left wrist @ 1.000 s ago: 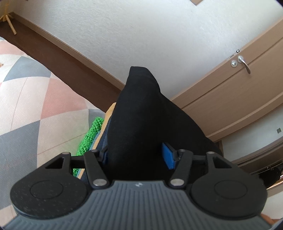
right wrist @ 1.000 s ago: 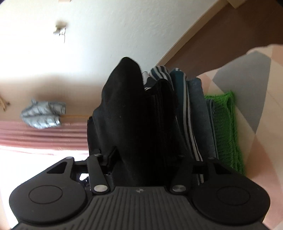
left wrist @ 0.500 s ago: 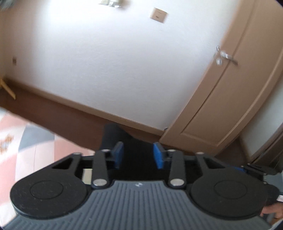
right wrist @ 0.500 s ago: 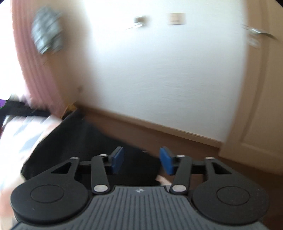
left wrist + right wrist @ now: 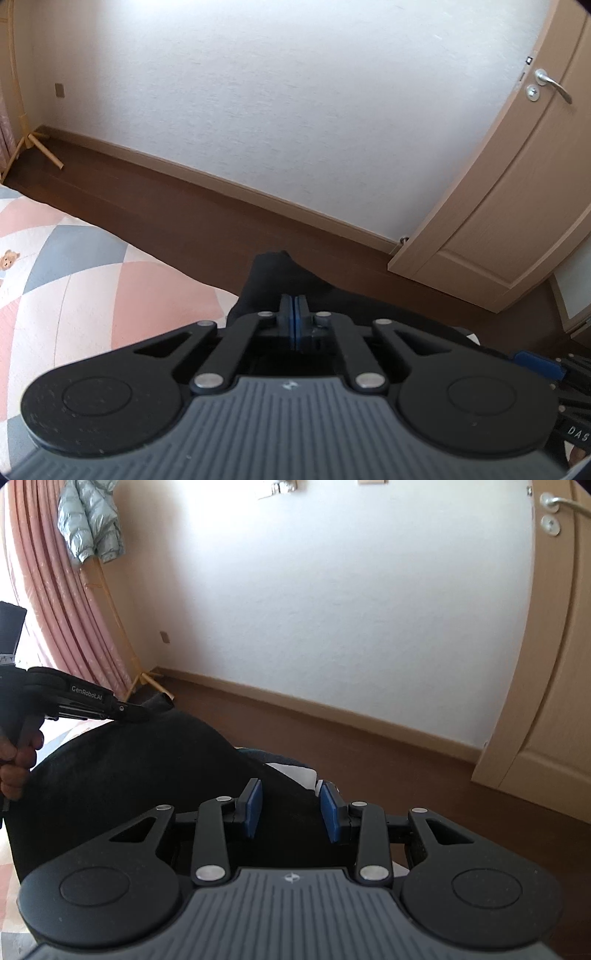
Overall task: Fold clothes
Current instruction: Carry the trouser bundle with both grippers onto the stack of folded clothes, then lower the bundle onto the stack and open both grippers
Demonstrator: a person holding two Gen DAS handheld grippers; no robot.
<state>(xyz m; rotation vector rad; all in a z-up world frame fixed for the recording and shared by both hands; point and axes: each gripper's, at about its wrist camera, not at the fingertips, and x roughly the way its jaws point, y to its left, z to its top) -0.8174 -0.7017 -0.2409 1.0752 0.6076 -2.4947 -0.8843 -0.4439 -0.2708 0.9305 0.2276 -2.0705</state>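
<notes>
Left gripper: blue pads pressed together, apparently pinching an edge of the black garment; from its own wrist view the cloth between the pads is not resolvable. In the right wrist view the same gripper's tips meet the garment's raised far corner, held off the patchwork quilt.

Right gripper: blue pads apart, black fabric lying between and beneath them; whether the pads touch the cloth cannot be told.

The garment spreads from the left gripper's corner down toward the right gripper, draped over a pile; a white and dark blue item shows just past its edge.

Background: brown wooden floor, white wall, tan door, pink curtain, pale blue puffer jacket hanging on a stand.
</notes>
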